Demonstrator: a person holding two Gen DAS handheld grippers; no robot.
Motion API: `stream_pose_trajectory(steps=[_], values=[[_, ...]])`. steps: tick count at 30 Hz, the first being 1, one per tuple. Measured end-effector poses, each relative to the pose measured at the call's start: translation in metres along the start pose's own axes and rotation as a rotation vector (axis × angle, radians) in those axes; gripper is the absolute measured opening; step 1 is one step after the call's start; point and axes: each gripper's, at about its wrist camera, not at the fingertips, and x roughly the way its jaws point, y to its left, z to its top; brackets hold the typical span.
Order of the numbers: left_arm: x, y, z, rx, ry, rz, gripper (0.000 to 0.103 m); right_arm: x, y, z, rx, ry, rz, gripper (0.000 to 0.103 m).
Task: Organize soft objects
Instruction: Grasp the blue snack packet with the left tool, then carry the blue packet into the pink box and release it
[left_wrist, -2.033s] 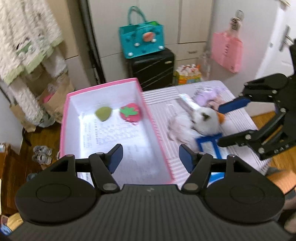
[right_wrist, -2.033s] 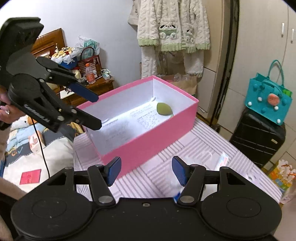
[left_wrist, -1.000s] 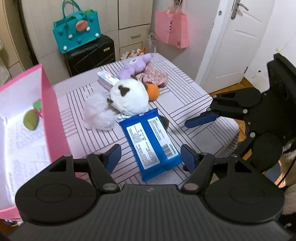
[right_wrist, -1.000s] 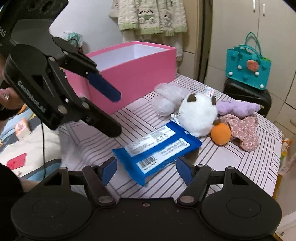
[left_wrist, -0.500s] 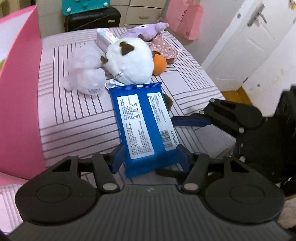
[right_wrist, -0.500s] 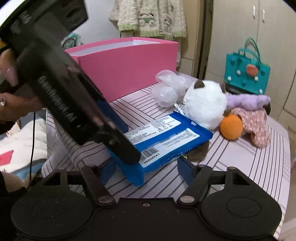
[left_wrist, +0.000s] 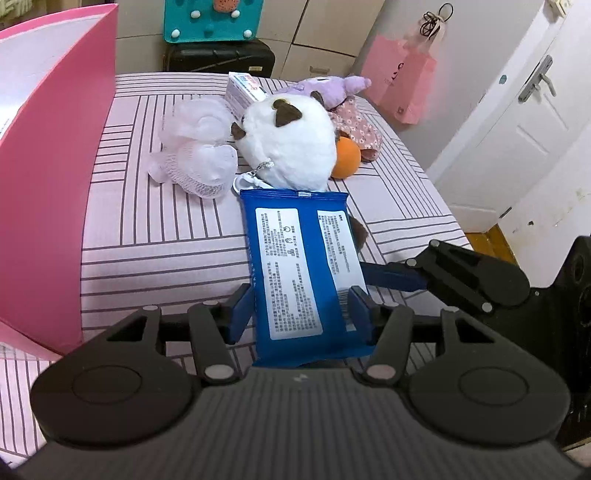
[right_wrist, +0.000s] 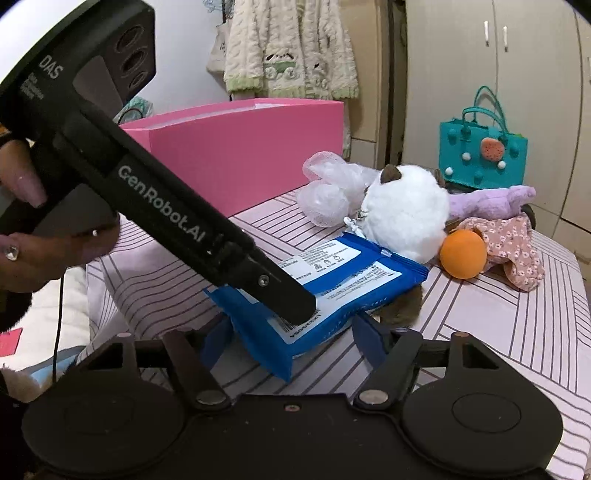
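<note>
Packet (left_wrist: 301, 273) between left tool (left_wrist: 301, 314) (seemingly touching)

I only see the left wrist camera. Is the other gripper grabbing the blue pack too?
Observer: Not yet. In the right wrist view, the right gripper straddles a corner of the blue pack. Its jaws are closing, but the pads look clear of it.
Operator: Who's holding things?
Observer: A hand with long nails holds the left gripper, whose jaws are closing on the pack.
Operator: What's farther back?
Observer: A fluffy cream robe hangs behind the pink box.
</note>
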Motion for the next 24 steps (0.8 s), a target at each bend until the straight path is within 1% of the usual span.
stream_pose_trajectory(steps=[1,6,9,11,14,18,21,24], values=[[0.000,0.001,-0.001,0.000,-0.008,-0.004,0.053,0.000,0.001,-0.002,0.005,-0.011,-0.007,0.072],[-0.002,-0.004,-0.013,0.035,-0.068,0.002,0.044,-0.004,0.005,-0.009,0.010,-0.051,-0.018,0.064],[-0.005,-0.005,-0.018,0.034,-0.086,-0.007,0.042,-0.005,0.008,-0.011,0.010,-0.066,-0.031,0.060],[-0.006,-0.009,-0.019,0.049,-0.091,0.001,0.042,-0.006,0.013,-0.010,-0.002,-0.066,-0.045,0.059],[-0.008,-0.015,-0.019,0.069,-0.080,0.005,0.042,-0.009,0.017,-0.006,-0.004,-0.053,-0.053,0.058],[-0.013,-0.021,-0.017,0.082,-0.055,0.008,0.042,-0.017,0.017,-0.002,0.040,-0.030,-0.039,0.057],[-0.019,-0.029,-0.019,0.105,-0.054,0.023,0.042,-0.024,0.023,0.003,0.025,-0.019,-0.037,0.057],[-0.028,-0.034,-0.019,0.103,-0.029,0.044,0.042,-0.031,0.028,0.008,0.018,0.012,0.004,0.057]])
